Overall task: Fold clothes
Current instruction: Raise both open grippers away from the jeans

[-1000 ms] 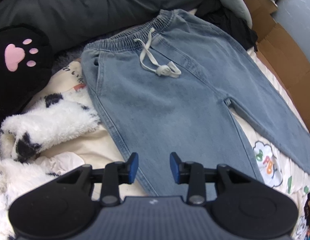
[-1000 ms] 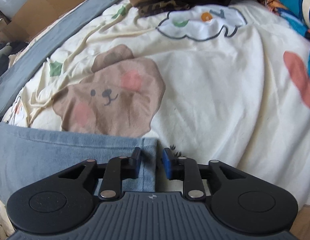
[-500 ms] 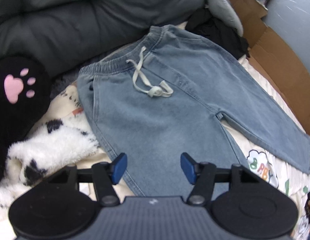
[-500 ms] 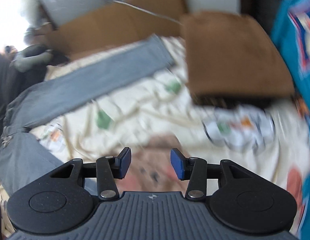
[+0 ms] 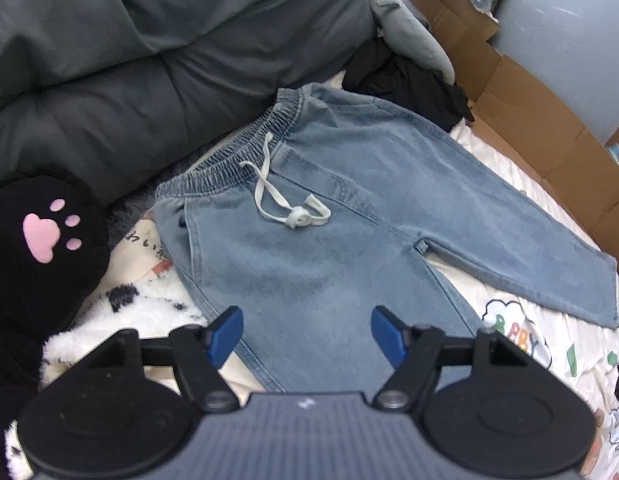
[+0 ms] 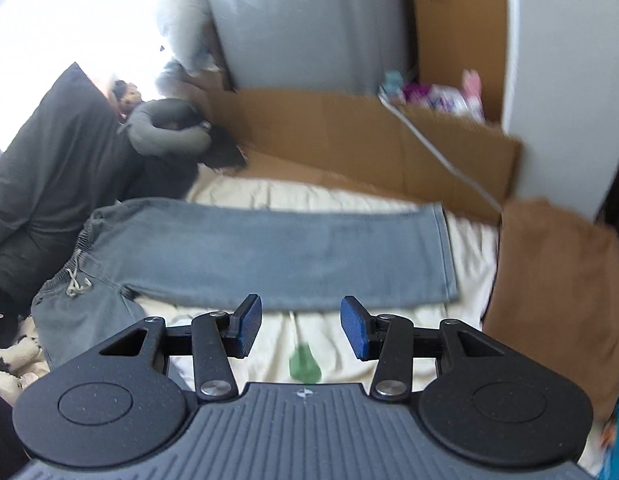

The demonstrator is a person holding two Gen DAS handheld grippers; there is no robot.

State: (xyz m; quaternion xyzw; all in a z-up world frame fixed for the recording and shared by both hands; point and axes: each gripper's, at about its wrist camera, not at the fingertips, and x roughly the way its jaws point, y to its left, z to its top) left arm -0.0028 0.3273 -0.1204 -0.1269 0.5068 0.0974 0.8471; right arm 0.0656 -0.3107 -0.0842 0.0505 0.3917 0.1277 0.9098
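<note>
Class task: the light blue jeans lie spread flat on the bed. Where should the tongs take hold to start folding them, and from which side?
Probably the hem of the far leg, approached from the foot end. The jeans lie flat with legs splayed apart, so that free edge can be pinched and carried across onto the other leg. The left tongs are opening, the right tongs open; both are empty.

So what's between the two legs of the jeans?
In the right wrist view, only bare cream bedsheet with a little green print shows between the two legs of the jeans; nothing else lies there.
</note>
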